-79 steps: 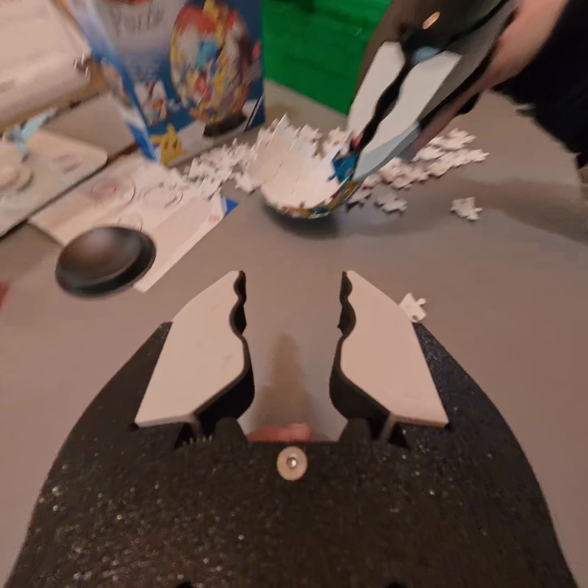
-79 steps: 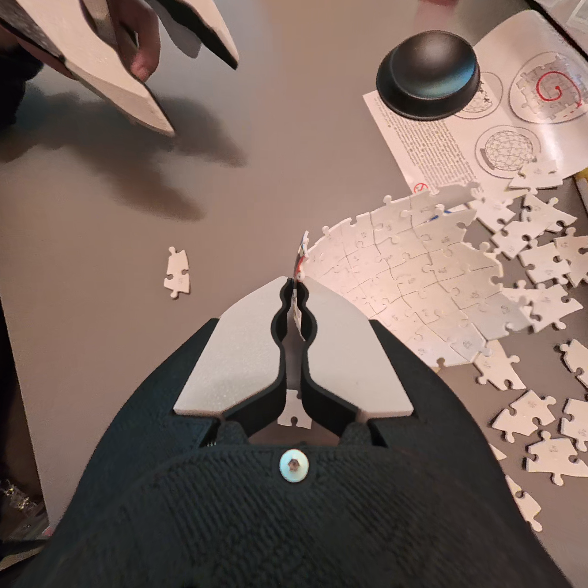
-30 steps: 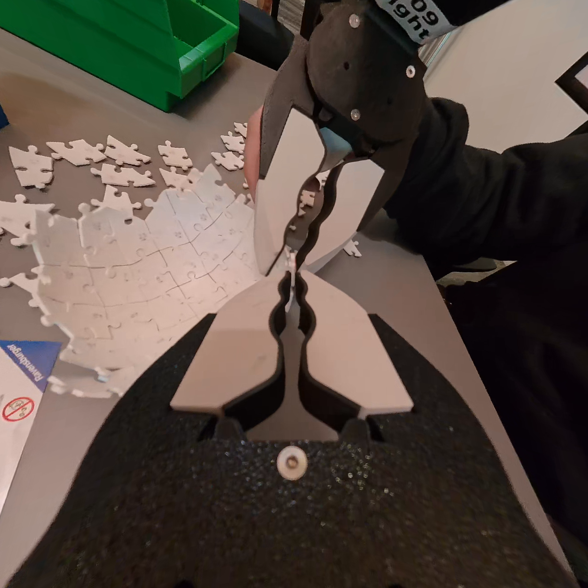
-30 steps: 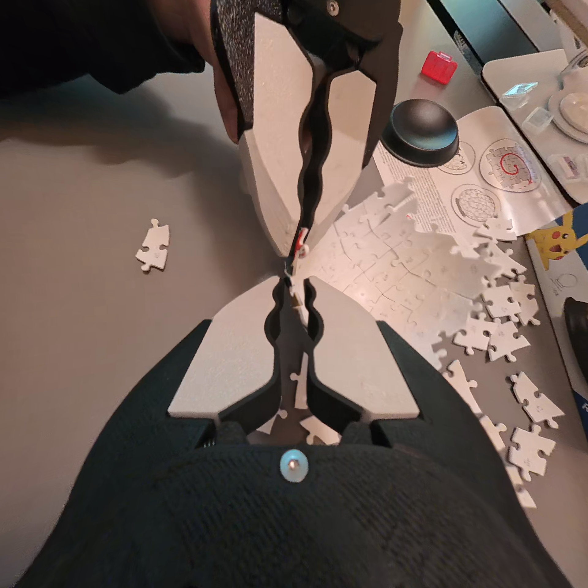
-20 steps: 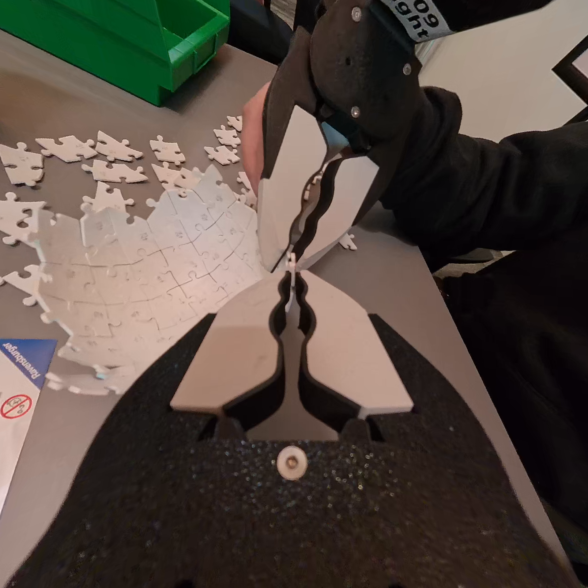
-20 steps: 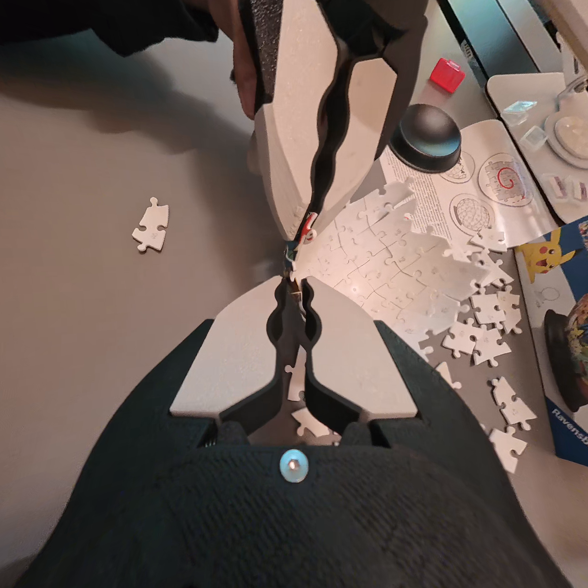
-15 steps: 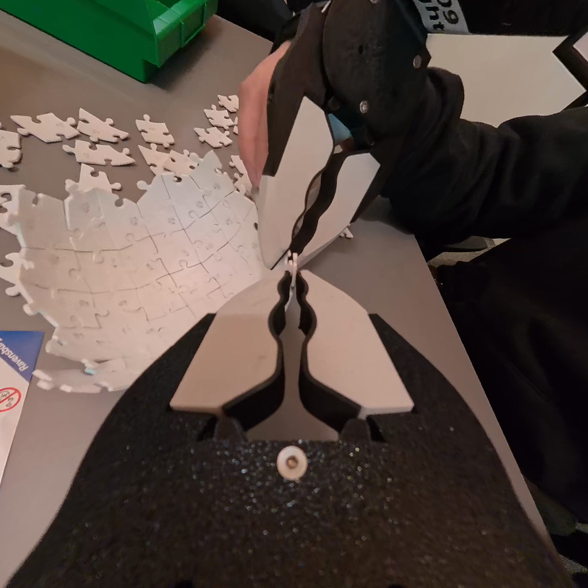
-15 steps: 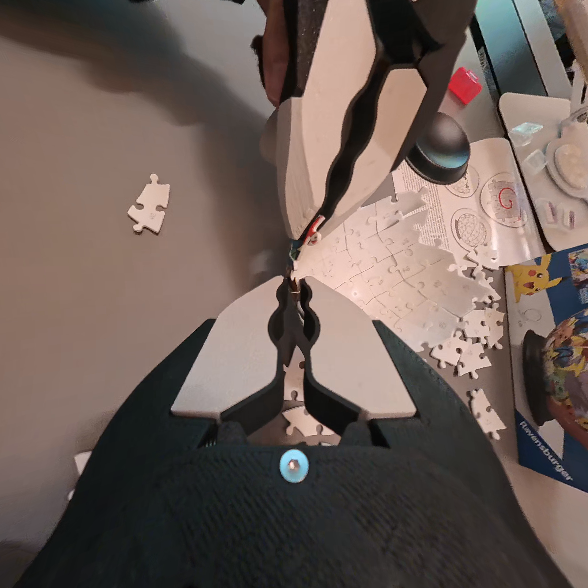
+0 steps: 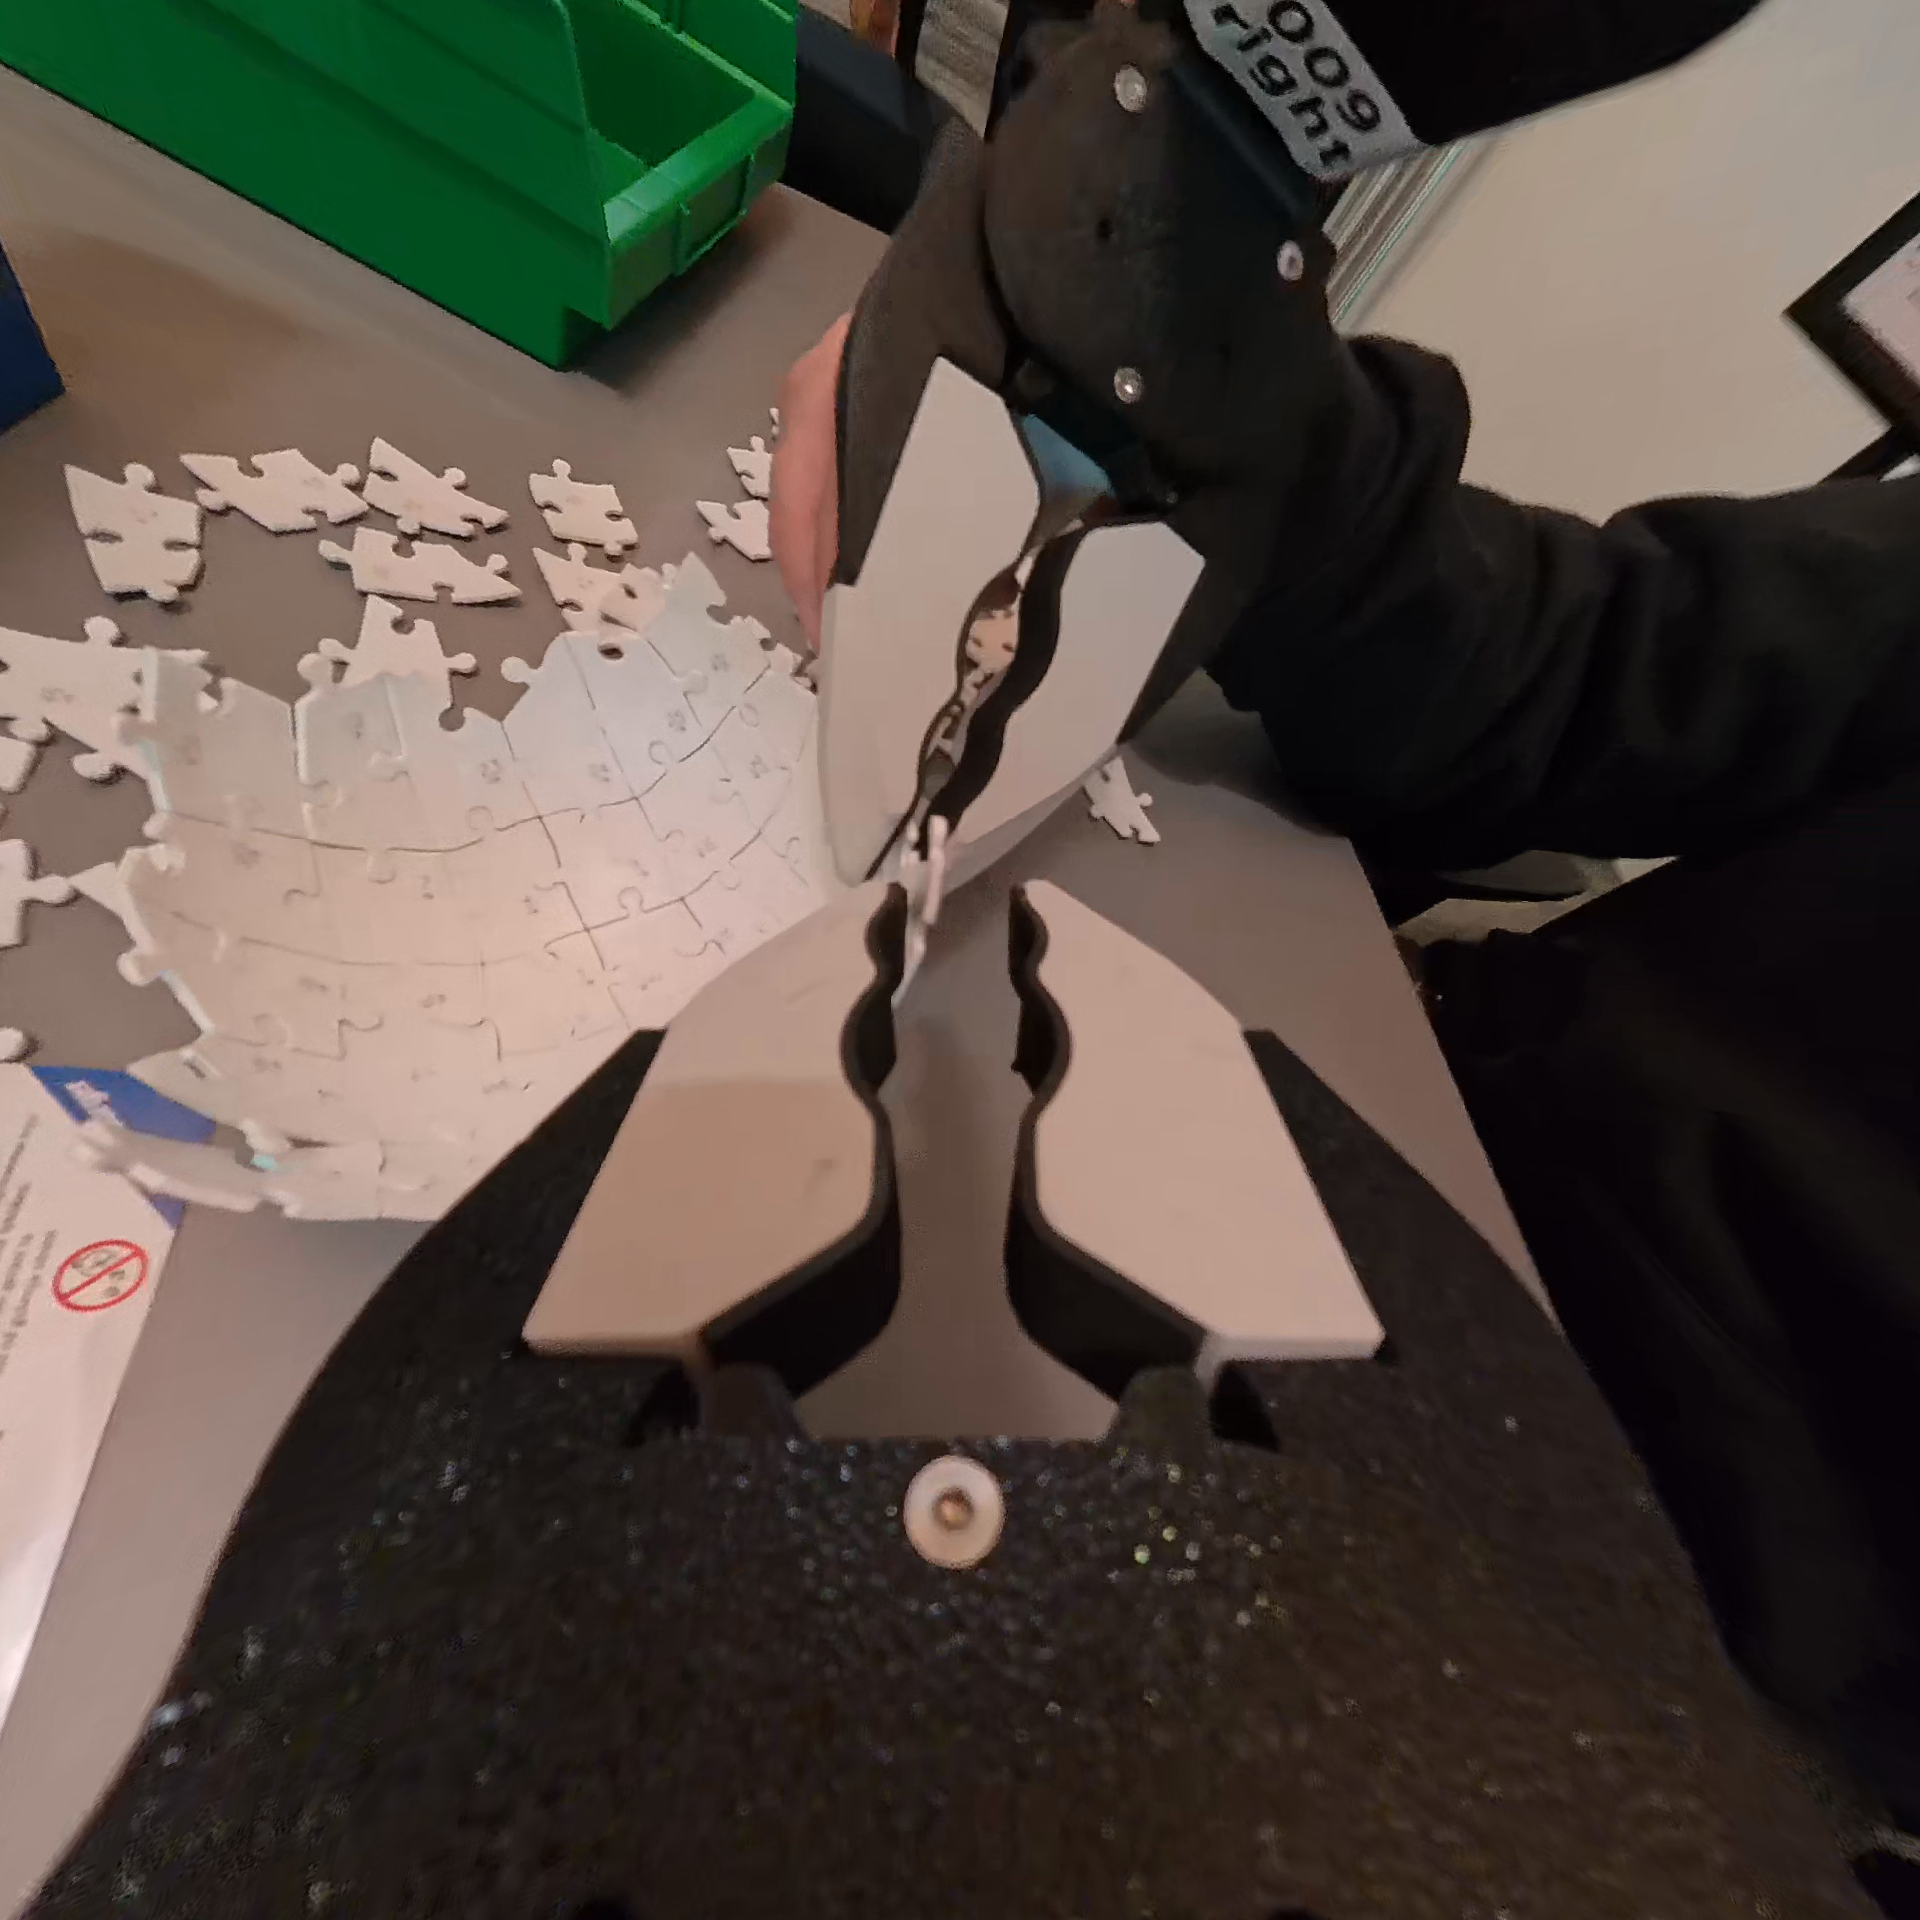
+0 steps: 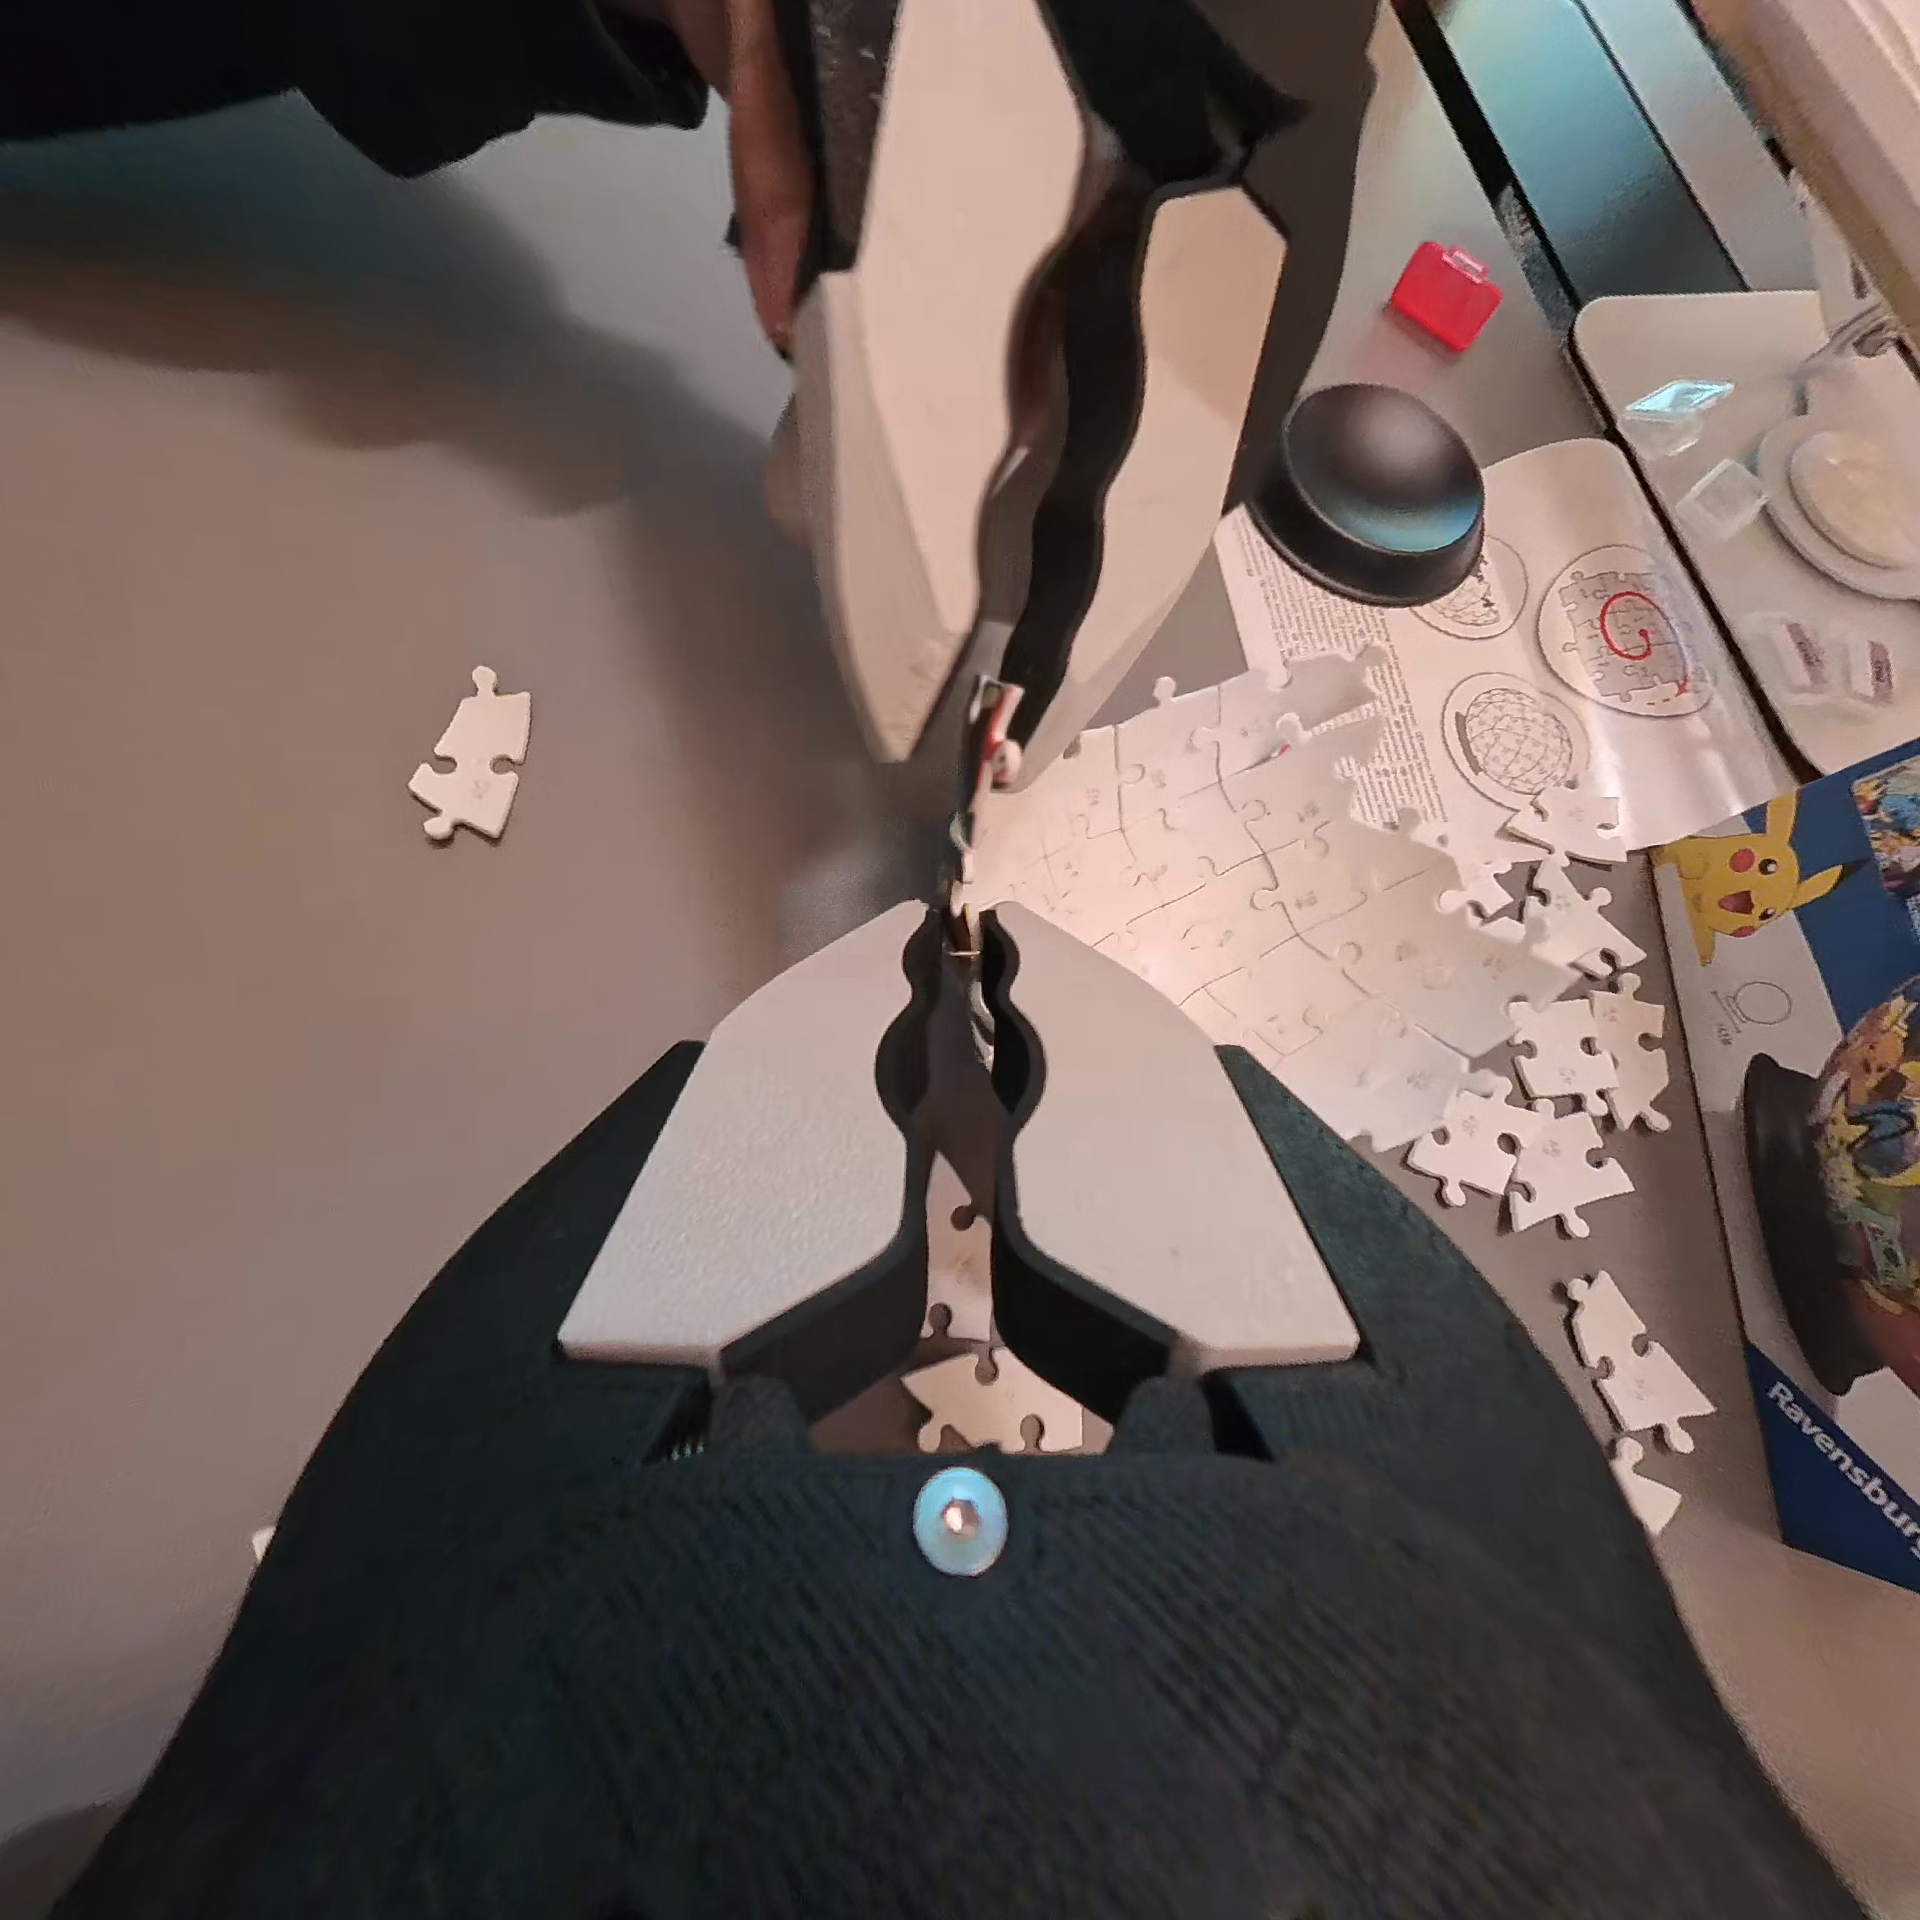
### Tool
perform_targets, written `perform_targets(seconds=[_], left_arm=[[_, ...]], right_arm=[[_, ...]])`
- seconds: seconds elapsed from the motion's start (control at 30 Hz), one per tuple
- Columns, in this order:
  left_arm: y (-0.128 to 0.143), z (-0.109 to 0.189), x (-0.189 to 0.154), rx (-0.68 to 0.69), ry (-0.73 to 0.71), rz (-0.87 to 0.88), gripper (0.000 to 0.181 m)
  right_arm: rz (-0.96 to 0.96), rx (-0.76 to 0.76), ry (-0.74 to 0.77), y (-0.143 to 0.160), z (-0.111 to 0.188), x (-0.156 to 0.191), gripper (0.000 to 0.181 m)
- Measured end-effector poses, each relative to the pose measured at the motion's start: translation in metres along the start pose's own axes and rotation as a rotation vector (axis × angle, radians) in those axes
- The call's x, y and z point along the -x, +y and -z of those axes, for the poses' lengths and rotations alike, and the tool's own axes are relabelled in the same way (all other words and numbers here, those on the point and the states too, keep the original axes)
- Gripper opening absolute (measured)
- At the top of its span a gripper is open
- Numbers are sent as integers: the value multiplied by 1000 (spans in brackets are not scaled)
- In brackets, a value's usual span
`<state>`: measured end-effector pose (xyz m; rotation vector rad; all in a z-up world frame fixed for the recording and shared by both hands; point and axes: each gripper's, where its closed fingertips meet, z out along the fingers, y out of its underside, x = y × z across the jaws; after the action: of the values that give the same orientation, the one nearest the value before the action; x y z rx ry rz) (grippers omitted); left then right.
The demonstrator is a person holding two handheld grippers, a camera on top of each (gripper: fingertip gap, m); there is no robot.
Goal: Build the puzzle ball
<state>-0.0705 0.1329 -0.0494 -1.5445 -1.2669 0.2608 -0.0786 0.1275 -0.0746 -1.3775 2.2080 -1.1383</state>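
The half-built puzzle ball [image 9: 468, 883] is a white bowl of joined pieces lying on the grey table [image 9: 1226, 935]; it also shows in the right wrist view [image 10: 1247, 904]. My right gripper [image 10: 961, 920] is shut on the bowl's near rim, which stands edge-on between its tips. In the left wrist view the right gripper [image 9: 914, 842] comes down from above onto that rim. My left gripper [image 9: 956, 904] is open, and the rim edge [image 9: 920, 914] lies against its left finger. In the right wrist view the left gripper [image 10: 987, 727] sits just beyond my tips, over the same rim.
Loose white pieces [image 9: 416, 520] lie behind the bowl, with more beside it [image 10: 1558, 1091] and a single piece [image 10: 473, 758] apart. A green bin [image 9: 468, 156], a black stand [image 10: 1371, 499], an instruction sheet [image 10: 1558, 623], the puzzle box [image 10: 1849, 1039] and a red box [image 10: 1444, 296] surround them. Only a small space, under 4 cm, lies between the two pairs of fingers.
My left gripper came in, shut on the rim beside the right gripper, and has now opened and let go. The right gripper stays shut on the rim.
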Motion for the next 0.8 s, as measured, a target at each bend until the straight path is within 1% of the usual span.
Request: perform_targets(seconds=[0.07, 0.1, 0.13, 0.43, 0.6, 0.7, 0.77, 0.8], left_arm=[[0, 1, 2, 27, -49, -63, 14], [1, 2, 6, 42, -90, -101, 5], [1, 2, 8, 56, -126, -136, 2], [1, 2, 9, 146, -255, -389, 1], [1, 4, 10, 211, -321, -564, 1], [-5, 12, 18, 199, -398, -542, 1], [-9, 16, 15, 154, -414, -536, 2], [-11, 18, 11, 124, -424, -566, 2]], right_arm=[[-19, -11, 0, -1, 1, -2, 7], [-22, -11, -1, -1, 0, -3, 7], [-21, -10, -2, 0, 0, -3, 7], [0, -11, -1, -1, 0, -3, 7], [20, 10, -6, 2, -1, -1, 7], [38, 15, 7, 2, -1, -2, 7], [51, 17, 27, 2, -2, -1, 7], [64, 16, 41, 1, -2, -1, 7]])
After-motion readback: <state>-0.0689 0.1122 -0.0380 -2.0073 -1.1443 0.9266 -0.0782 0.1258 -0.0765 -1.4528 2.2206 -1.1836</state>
